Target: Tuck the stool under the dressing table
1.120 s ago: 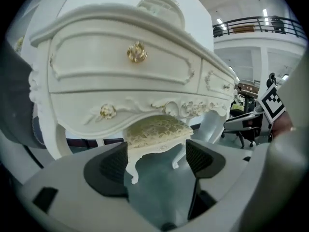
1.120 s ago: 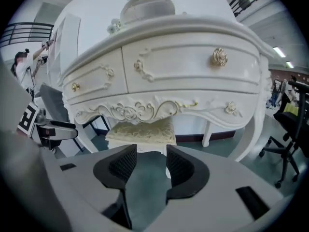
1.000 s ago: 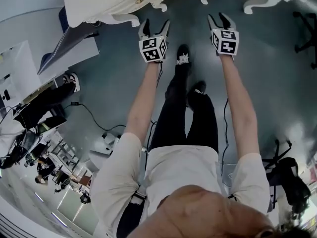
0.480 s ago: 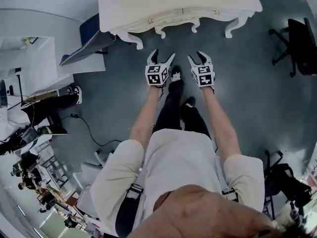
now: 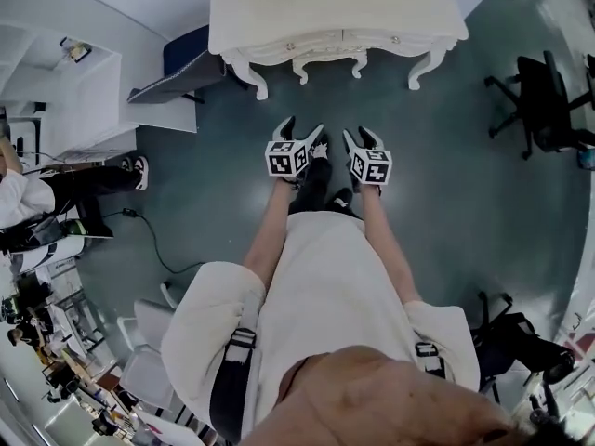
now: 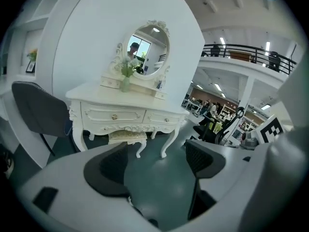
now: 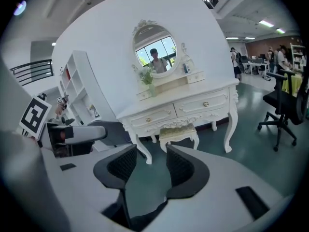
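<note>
Seen from the head view, the dressing table (image 5: 335, 17) shows only its cream tabletop and curved legs, and the stool cannot be seen. The right gripper view fills in the rest: the stool (image 7: 178, 132) sits tucked beneath the drawers, between the table's front legs, a small white piece with carved legs and a pale patterned cushion. An oval mirror (image 7: 155, 48) rises above it.

The left gripper (image 5: 302, 130) and right gripper (image 5: 361, 137) are held side by side over the green floor. Both have their fingers parted and nothing between them, well apart from the furniture.

A second ago the grippers were up against the table's front edge. The person has since stepped back, and the whole table and a black office chair (image 5: 548, 100) have come into frame.
</note>
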A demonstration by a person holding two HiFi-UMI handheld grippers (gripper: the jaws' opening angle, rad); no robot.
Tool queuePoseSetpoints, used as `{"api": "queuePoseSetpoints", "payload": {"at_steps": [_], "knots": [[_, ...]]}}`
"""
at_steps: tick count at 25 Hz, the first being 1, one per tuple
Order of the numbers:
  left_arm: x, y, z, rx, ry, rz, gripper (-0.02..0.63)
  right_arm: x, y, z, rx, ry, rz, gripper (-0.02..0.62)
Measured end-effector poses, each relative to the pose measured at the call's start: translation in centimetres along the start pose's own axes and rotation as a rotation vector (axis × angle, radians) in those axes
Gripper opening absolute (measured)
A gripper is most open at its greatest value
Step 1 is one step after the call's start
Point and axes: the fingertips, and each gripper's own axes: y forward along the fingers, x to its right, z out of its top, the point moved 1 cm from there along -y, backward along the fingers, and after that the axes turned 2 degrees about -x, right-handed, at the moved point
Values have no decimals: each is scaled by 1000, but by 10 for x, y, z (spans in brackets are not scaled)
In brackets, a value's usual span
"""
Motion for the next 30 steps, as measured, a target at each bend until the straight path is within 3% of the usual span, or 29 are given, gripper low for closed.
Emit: {"api": "queuePoseSetpoints", "payload": {"at_steps": [8, 14, 23, 25, 28, 30], "knots": [[-2, -65, -18, -30, 71, 46, 388, -21, -40, -2, 29, -24, 15, 219], [-10, -79, -12, 1, 91, 75, 388, -11, -60, -10, 50, -33, -12, 215], [-3, -89, -35, -29, 129, 59, 383, -23, -72, -31, 39, -61, -1, 200], [-1, -89, -34, -27, 108, 56, 331, -21, -75, -29, 55, -57, 2, 136], [0, -93, -33, -16, 117, 69, 158, -20, -76, -32, 61, -38, 5, 100], [-3, -93, -33, -15, 138, 86, 114, -22, -74, -32, 60, -40, 14, 77]]}}
